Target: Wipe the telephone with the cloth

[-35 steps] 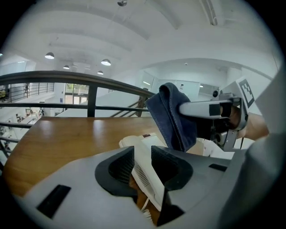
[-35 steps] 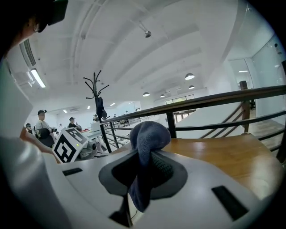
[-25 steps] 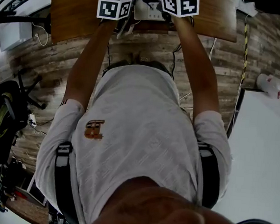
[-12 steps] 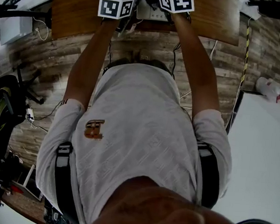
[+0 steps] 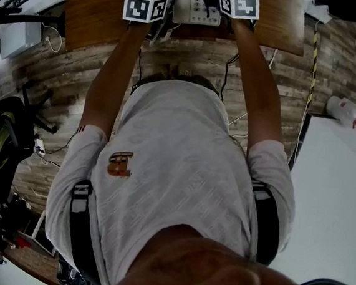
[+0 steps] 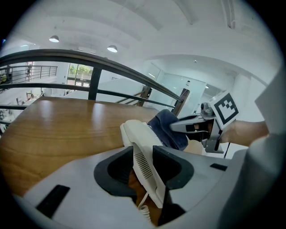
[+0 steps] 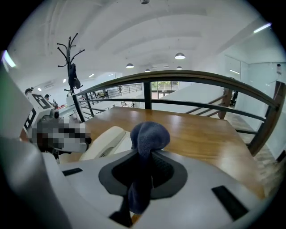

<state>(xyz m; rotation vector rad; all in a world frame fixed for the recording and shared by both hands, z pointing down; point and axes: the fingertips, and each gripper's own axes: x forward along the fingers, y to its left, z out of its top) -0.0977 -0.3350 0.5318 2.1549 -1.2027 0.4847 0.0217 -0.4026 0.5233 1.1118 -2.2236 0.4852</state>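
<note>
In the left gripper view, the left gripper [image 6: 144,163] sits low in the middle of the frame. A cream plastic telephone handset [image 6: 136,134] stands on edge between its dark pads. Both pads look to be against the handset's sides, but the jaws are opening, so the hold seems to be easing. A white coiled cord [image 6: 144,210] hangs from the handset at bottom centre, and the brown wooden tabletop [image 6: 58,129] fills the left of that frame. Just right of centre, a dark blue soft cloth [image 6: 169,127] lies against the handset's far end, carried by the right gripper [image 6: 178,125] at the right of the frame. The right gripper view shows that gripper clenched on the cloth, which bulges in a rounded wad above the jaws at centre frame. In the head view the cream telephone base [image 5: 197,6] lies at the top edge between the two grippers. The step in hand appears to be wiping the handset. To do it well, the left pads should stay snug so the handset cannot tip. The wad should be drawn along the handset's length with light, even pressure, keeping clear of the cord.
</note>
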